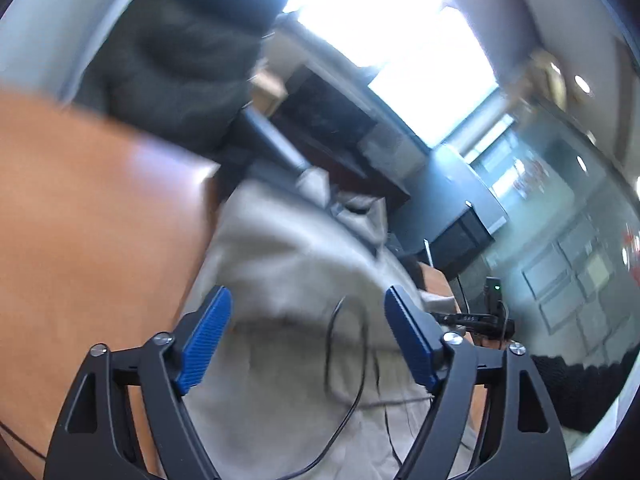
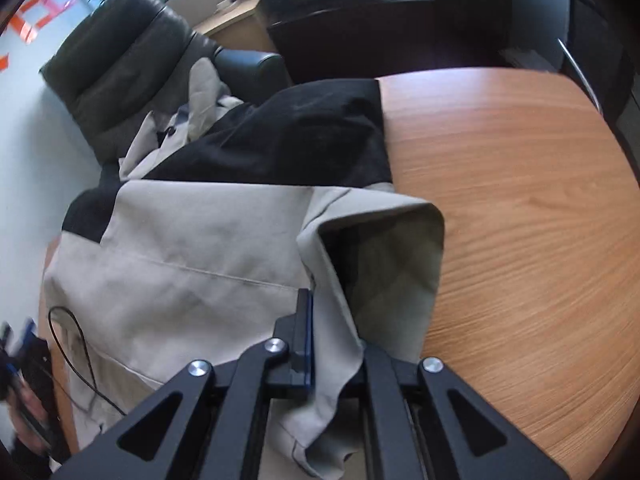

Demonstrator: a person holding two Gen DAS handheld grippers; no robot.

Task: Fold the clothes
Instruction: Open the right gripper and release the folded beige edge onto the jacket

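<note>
My left gripper hangs above the beige and black jacket, its blue pads spread wide with nothing pinched between them; the beige cloth lies under the gap, blurred, and I cannot tell whether the pads brush it. My right gripper has its jaws pressed together on a fold of the same jacket: beige fabric runs up between the fingers and drapes over the right-hand one, so only the left blue pad edge shows. The jacket lies spread on the wooden table, towards its left side, with the black panel at the far end and the beige body nearer to me. To the right of my closed jaws a flap is turned up, showing its quilted lining. A thin black cable loops across the beige cloth at the near left. Beyond the table's far left edge stands a dark leather armchair, and part of the jacket reaches up against it. The right half of the table is bare wood grain.
</note>
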